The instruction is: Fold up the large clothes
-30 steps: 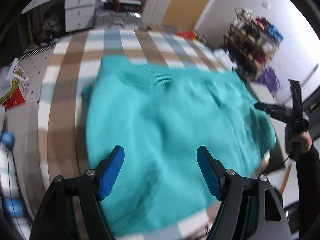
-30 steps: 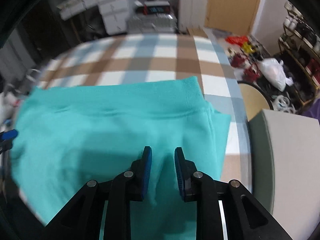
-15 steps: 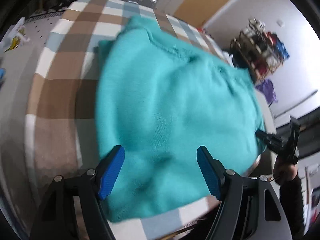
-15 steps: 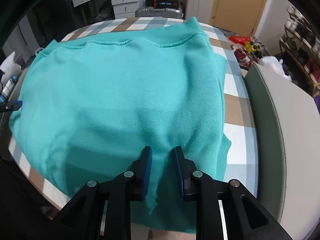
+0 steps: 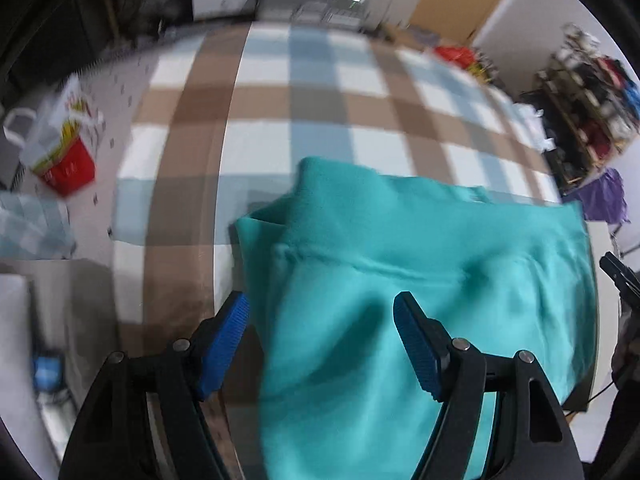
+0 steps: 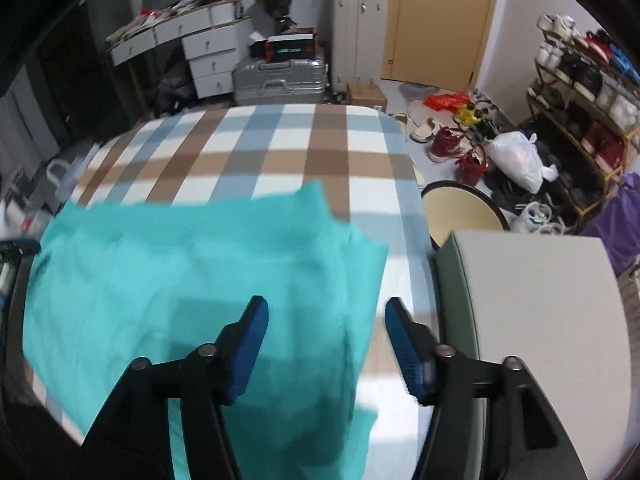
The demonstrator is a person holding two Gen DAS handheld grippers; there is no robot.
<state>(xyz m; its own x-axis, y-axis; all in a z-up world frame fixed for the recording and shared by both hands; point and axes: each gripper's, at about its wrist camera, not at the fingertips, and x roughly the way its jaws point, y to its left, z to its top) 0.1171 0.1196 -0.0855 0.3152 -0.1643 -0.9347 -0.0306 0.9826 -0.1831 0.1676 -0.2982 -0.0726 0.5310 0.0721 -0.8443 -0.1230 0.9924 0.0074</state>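
the teal garment point(image 6: 200, 280) is soft matt knit cloth; the checked cover point(image 6: 280, 160) is matt woven cloth; the suitcase point(image 6: 280, 80) looks ribbed metal.

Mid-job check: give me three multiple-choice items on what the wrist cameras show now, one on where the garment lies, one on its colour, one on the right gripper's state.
1. Where does the garment lie?
A. On the checked bed cover
B. On the shoe rack
C. On the floor by the door

2. What colour is the garment?
A. Red
B. Teal
C. White

3. How does the right gripper stand?
A. Shut on the cloth
B. Open, nothing pinched
C. Out of view

Answers:
1 A: the teal garment is spread over the brown, blue and white checked bed cover.
2 B: it reads plain teal in both views, as in the left wrist one.
3 B: the right gripper has just been opening; its blue pads stand apart above the cloth and press on nothing.
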